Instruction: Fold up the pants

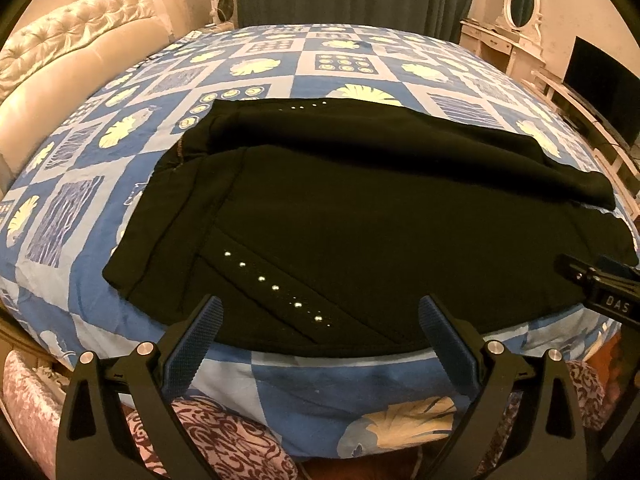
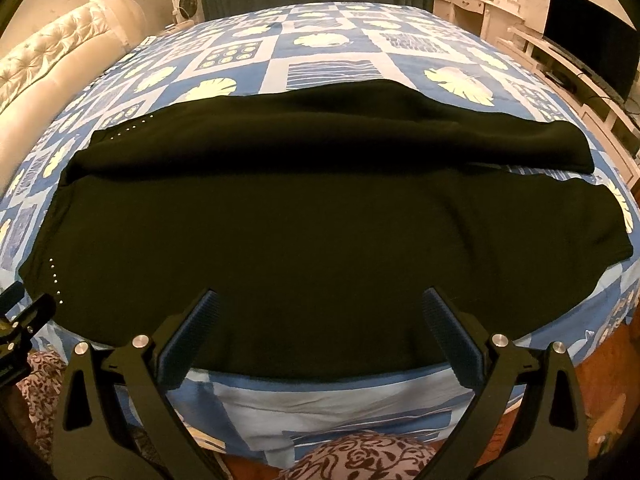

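Your black pants (image 1: 340, 216) lie spread flat across the blue patterned bedspread (image 1: 280, 60), waistband toward the tufted headboard (image 1: 60, 52), both legs running away from it side by side. Your left gripper (image 1: 320, 322) hovers at the near edge of the pants, fingers spread wide, holding nothing. Your right gripper (image 2: 320, 312) does the same, farther from the headboard.
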Demonstrator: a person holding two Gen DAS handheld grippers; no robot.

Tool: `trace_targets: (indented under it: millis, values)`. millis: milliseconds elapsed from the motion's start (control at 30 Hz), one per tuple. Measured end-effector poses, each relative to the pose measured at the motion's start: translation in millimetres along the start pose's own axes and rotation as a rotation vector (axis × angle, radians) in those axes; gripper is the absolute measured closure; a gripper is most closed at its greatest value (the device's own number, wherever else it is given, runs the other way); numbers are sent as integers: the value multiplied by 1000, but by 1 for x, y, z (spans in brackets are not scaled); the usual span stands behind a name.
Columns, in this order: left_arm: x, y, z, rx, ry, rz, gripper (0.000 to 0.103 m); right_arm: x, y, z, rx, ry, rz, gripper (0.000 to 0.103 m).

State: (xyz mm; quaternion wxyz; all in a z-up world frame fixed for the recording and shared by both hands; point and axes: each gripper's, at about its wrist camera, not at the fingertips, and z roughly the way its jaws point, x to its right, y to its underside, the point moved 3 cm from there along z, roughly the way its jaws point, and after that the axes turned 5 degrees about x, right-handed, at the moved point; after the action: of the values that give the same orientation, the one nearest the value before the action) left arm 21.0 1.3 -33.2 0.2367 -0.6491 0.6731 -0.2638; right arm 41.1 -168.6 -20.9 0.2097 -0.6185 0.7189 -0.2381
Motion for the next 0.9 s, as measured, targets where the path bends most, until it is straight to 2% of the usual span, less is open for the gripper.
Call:
trace_targets:
  millis: [133,300,433,500,567,667,800,900]
  values:
    - [-2,-7,-5,-16,43,9,5,0,-2,-2,-14,-45,10,2]
    - [-16,-33,-23,44,100,11,5,0,-10,-8,-28,-133,17,2]
    - [-41,-58,-24,27,195,-12,5,-2,-20,-11,-35,-191,7,2]
    - [-56,-69,-17,12,179,-12,5,-2,-27,-14,-27,-224,7,2]
    - [-75,-84,-10,34,131,10,5,0,-34,-14,-24,-262,11,2]
    - [-104,-112,13,39,125,22,5,1,-47,-10,-21,-312,20,2]
    - [-152,-152,62,13,244,-82,5,4,-69,3,-20,-375,64,2]
    - [-177,-172,101,-7,297,-147,5,4,-84,17,-30,-391,92,2]
